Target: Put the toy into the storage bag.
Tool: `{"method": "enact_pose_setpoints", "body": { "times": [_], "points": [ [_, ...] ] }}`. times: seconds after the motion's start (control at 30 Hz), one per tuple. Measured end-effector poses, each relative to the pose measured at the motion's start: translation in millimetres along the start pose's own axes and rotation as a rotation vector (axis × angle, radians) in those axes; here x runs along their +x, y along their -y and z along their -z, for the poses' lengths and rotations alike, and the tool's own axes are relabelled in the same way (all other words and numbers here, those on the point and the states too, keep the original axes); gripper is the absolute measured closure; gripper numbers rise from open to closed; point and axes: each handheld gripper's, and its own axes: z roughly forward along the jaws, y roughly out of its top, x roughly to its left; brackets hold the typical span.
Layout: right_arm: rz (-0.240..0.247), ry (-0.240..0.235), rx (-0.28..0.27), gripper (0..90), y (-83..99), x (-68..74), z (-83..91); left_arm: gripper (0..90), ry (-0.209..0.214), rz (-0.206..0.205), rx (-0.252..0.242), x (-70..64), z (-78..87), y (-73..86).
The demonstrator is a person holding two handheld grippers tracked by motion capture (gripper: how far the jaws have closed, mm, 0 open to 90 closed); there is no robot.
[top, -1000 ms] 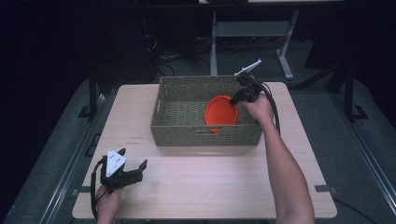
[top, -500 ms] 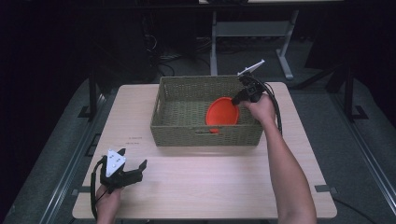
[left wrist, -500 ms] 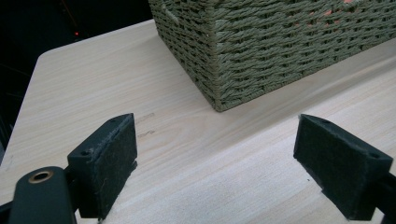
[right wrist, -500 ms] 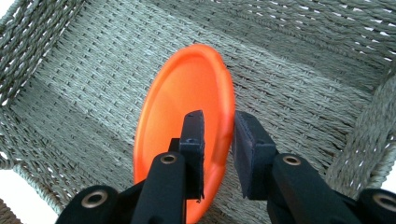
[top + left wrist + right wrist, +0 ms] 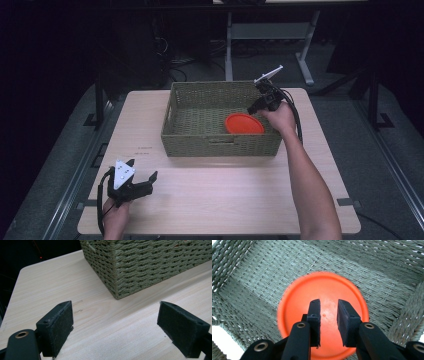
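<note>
An orange plate [image 5: 244, 123] lies flat on the floor of a green woven basket [image 5: 220, 145], at its right end. My right gripper [image 5: 256, 107] hangs over the basket's right rim, pointing down at the plate. In the right gripper view its jaws [image 5: 329, 303] stand a little apart just above the plate [image 5: 297, 300], with nothing between them. My left gripper [image 5: 143, 169] rests open at the table's front left, empty. In the left gripper view it [image 5: 115, 315] faces the basket's near corner [image 5: 150, 262].
The basket sits at the middle back of a light wooden table [image 5: 225, 200]. Small dark marks [image 5: 78, 311] show on the wood left of the basket. A metal stand [image 5: 265, 30] is on the floor beyond the table.
The orange plate, held tilted up in the right gripper before, now lies flat in the basket. The right gripper has let go of it. The left gripper has not moved.
</note>
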Motion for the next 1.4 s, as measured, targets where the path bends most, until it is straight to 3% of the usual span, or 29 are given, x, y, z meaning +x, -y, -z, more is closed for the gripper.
{"method": "enact_pose_setpoints", "body": {
  "times": [0.37,0.7,1.4],
  "points": [
    [-0.010,-0.055,-0.032,60.2,7.1,-0.8,9.6,12.9,0.007,-0.002,0.007,-1.5,-1.1,-0.1],
    [-0.006,-0.094,-0.074,57.5,12.3,3.7,22.1,12.9,0.010,0.002,0.005,-1.8,-0.9,-0.3],
    [0.045,-0.157,-0.112,48.0,31.0,18.9,46.7,12.9,0.011,-0.003,0.003,-2.7,-1.3,0.0]
  ]
}}
